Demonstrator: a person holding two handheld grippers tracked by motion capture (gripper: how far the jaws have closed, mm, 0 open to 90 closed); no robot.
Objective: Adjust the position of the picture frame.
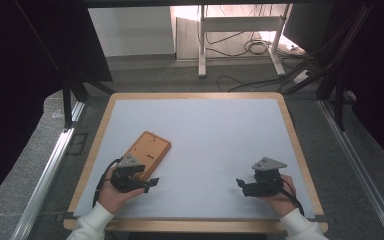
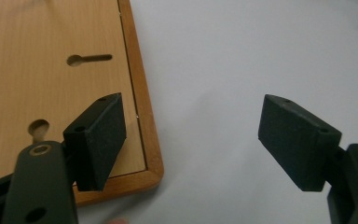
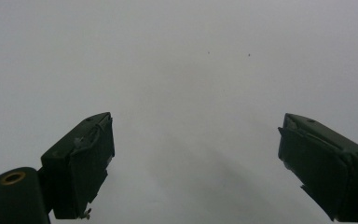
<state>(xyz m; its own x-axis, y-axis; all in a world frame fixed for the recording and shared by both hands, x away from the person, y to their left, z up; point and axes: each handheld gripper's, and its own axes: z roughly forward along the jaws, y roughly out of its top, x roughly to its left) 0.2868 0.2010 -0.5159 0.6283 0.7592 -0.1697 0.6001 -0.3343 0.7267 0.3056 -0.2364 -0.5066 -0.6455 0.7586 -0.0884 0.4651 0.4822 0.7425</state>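
A flat wooden board point(image 1: 147, 150) with a raised rim and keyhole slots lies on the white table top point(image 1: 215, 135), left of the middle. My left gripper point(image 1: 151, 183) hovers at the board's near corner, held in a hand, jaws wide apart and nothing between them. In the left gripper view the board point(image 2: 51, 84) fills the upper left, its corner beside the left jaw, and the left gripper point(image 2: 191, 140) stands open. My right gripper point(image 1: 241, 186) rests low at the near right, open over bare table. The right gripper point(image 3: 193, 163) shows only white surface between its jaws.
The table has a wooden edge point(image 1: 295, 145) all round. Beyond it are grey floor, a white table frame point(image 1: 240, 35) and cables point(image 1: 252, 50). Dark curtains and metal rails point(image 1: 50, 165) flank both sides.
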